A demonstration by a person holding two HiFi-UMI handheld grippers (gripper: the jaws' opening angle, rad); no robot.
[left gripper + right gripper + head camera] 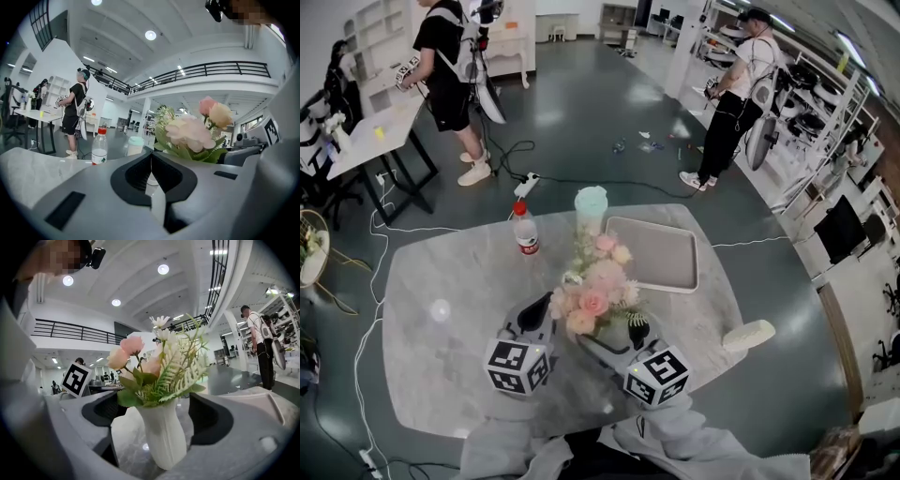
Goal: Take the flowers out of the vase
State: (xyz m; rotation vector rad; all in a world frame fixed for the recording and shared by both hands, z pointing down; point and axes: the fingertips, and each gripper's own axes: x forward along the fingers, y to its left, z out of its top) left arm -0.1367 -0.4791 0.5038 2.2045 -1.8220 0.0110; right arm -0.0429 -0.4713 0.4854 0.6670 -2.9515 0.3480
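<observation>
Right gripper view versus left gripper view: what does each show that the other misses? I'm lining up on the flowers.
Only the right gripper view: the whole vase, standing untouched between the open jaws of the right gripper, and the tray. Only the left gripper view: the bottle, and the left gripper with its jaws closed together on nothing. Both: the flowers and the table.

pink flowers (592, 291), white vase (161, 437), grey marbled table (441, 375).
</observation>
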